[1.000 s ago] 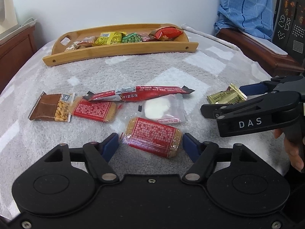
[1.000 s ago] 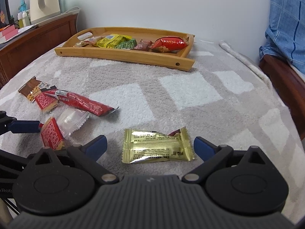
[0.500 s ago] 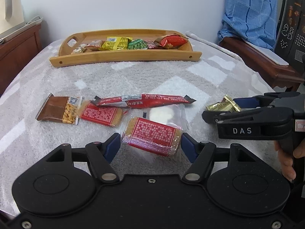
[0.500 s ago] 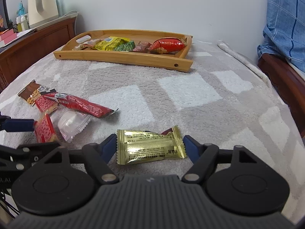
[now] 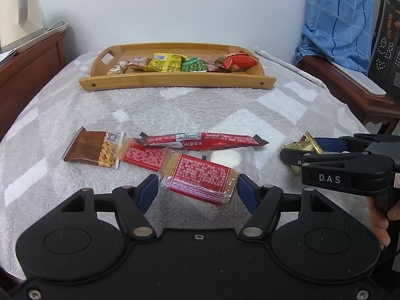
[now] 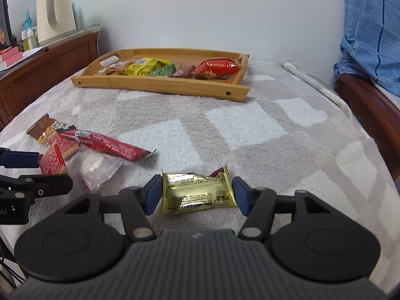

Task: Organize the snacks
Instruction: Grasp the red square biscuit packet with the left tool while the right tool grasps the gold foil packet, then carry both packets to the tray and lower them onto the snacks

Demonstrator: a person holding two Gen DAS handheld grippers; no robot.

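Gripping a red-label biscuit bar (image 5: 198, 178), the left gripper (image 5: 197, 192) holds it tilted, clear of the grey blanket (image 5: 175, 107), well short of the wooden tray (image 5: 175, 83). Right view: right gripper (image 6: 196, 195), fingers (image 6: 153, 195) closing around a gold packet (image 6: 197, 192) lying on the blanket, near side of the tray (image 6: 160, 87); contact unclear.

Two low wrist views toward tray (image 5: 175, 85)
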